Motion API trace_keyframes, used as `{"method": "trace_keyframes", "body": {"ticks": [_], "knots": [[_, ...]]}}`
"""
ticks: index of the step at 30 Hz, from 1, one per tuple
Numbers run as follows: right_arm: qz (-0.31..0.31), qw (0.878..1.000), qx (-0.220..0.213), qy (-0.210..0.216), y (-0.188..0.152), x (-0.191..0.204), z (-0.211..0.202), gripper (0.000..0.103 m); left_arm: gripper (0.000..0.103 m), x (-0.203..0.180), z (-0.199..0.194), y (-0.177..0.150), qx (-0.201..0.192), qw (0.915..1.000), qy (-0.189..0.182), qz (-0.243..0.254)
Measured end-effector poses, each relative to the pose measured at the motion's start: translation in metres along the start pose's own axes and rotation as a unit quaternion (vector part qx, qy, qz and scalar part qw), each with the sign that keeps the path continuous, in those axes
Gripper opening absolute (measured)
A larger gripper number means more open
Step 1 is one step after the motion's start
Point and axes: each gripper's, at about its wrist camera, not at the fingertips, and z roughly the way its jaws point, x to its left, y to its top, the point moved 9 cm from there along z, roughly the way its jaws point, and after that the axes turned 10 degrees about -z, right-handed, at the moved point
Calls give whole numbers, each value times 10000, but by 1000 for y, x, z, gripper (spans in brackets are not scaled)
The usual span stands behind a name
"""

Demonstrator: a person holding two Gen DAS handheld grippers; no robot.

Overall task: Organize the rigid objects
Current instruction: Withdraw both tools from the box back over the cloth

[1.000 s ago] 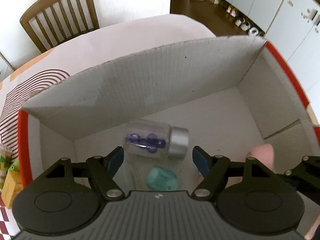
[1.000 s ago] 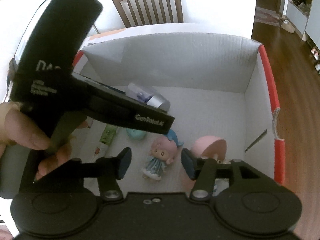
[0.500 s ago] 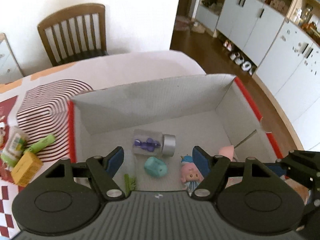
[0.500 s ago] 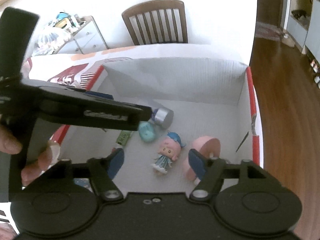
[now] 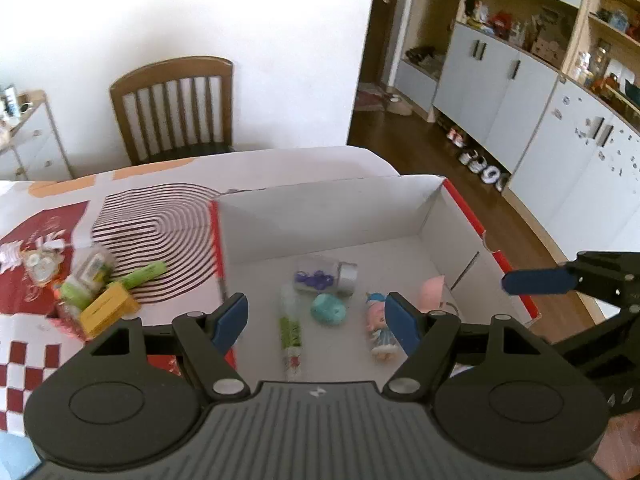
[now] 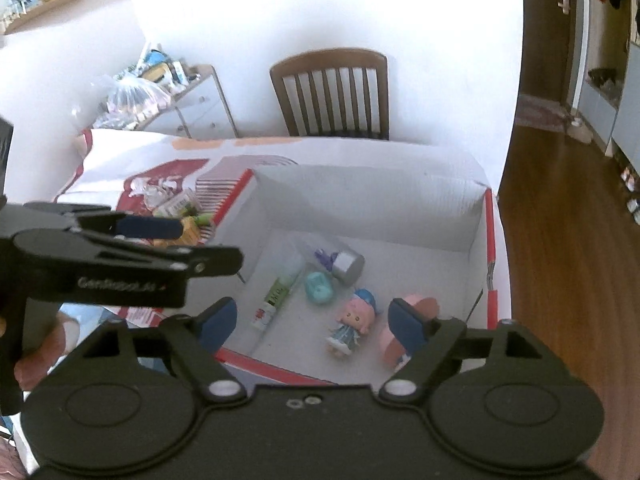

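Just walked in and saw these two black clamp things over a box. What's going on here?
A person is tidying small objects into a cardboard box using two hand-held grippers. Right now both the left gripper and the right gripper hang open and empty above it. Inside lie a clear jar, a teal piece, a green tube, a small doll and a pink object. A pile of items waits on the tablecloth to the box's left.

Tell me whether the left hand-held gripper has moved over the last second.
Yes. The left hand-held gripper has pulled up and back from the cardboard box, which now looks smaller, with the clear jar farther off.
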Motion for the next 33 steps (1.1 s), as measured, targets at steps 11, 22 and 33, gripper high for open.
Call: {"method": "trace_keyframes", "body": {"ticks": [11, 22, 33], "knots": [[-225, 9982, -554, 73, 12, 44, -25, 99, 83, 42, -51, -17, -447, 9982, -87, -378], [-523, 9969, -580, 127, 22, 115, -10, 102, 99, 116, -77, -33, -539, 9964, -314, -573], [-418, 9985, -359, 9, 42, 170, 34, 102, 103, 204, -76, -26, -860, 9953, -67, -446]]}}
